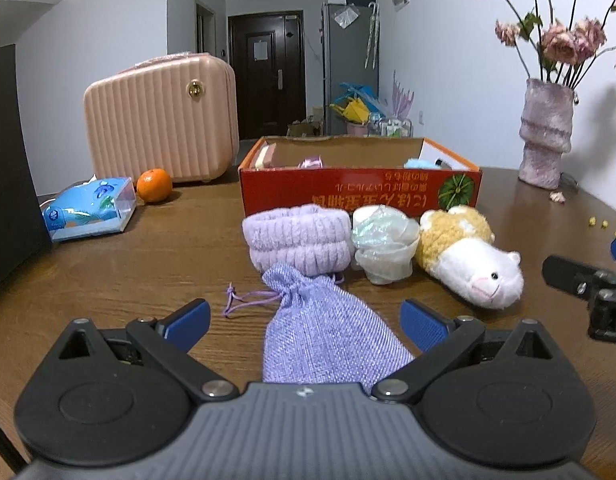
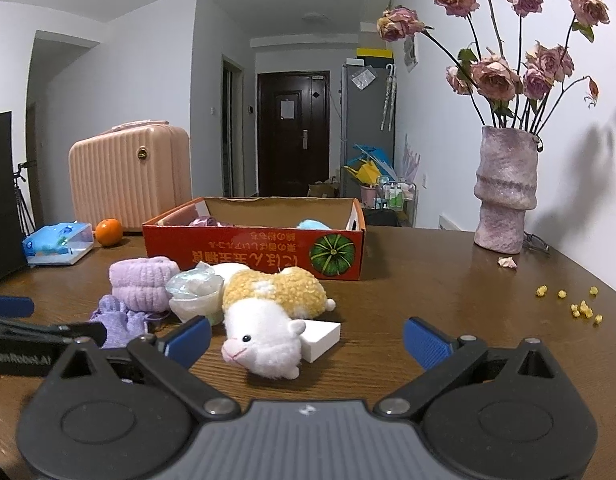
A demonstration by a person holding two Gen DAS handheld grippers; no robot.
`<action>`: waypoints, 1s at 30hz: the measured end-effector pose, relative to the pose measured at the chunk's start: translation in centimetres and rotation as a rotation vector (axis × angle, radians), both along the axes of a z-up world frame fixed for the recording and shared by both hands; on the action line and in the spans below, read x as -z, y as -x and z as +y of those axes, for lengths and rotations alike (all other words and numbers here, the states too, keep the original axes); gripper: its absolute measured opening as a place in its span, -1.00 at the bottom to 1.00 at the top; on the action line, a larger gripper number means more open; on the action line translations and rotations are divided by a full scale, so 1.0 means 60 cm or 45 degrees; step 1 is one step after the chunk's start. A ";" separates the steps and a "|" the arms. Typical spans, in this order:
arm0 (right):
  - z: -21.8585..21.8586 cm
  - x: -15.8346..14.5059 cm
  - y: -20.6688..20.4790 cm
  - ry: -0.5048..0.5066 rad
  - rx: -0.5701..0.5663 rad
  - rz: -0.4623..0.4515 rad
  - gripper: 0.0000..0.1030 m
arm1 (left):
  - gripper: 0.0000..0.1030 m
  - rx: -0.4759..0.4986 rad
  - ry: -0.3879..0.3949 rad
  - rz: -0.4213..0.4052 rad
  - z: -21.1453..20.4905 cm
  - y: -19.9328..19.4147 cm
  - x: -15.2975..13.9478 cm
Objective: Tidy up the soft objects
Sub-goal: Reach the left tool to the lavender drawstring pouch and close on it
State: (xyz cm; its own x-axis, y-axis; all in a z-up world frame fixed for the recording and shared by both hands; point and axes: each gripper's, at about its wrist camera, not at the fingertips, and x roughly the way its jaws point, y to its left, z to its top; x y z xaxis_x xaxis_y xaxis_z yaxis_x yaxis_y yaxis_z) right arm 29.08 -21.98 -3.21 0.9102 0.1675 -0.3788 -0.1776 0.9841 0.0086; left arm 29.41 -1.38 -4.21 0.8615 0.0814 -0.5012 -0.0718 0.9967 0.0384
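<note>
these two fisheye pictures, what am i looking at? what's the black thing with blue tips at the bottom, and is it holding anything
Each picture comes from a camera mounted on a handheld two-finger gripper, one per hand, looking forward along its fingers. The black frame with blue pads is the gripper itself.

The left wrist view shows the left gripper open, its pads either side of a lilac drawstring pouch lying on the wooden table. The right gripper is open too, near a plush toy. Neither holds anything.

Behind the pouch lie a fluffy purple roll and a crumpled translucent bundle. Further back stands an open red cardboard box with a few items inside.
</note>
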 end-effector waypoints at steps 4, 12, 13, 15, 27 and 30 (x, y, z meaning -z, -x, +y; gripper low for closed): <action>-0.003 0.002 -0.004 -0.007 0.017 0.011 1.00 | 1.00 -0.034 -0.028 0.023 -0.008 -0.013 0.010; -0.007 0.007 -0.012 -0.013 0.044 0.041 1.00 | 1.00 -0.049 -0.021 0.114 -0.022 -0.050 0.028; -0.007 0.007 -0.012 -0.013 0.044 0.042 1.00 | 1.00 -0.047 -0.020 0.125 -0.023 -0.055 0.031; -0.007 0.008 -0.013 -0.012 0.045 0.045 1.00 | 1.00 -0.055 -0.024 0.145 -0.027 -0.063 0.035; -0.006 0.011 -0.015 -0.005 0.047 0.058 1.00 | 1.00 -0.051 -0.025 0.231 -0.025 -0.080 0.055; -0.006 0.011 -0.015 -0.005 0.047 0.057 1.00 | 0.99 -0.040 0.004 0.257 -0.020 -0.082 0.059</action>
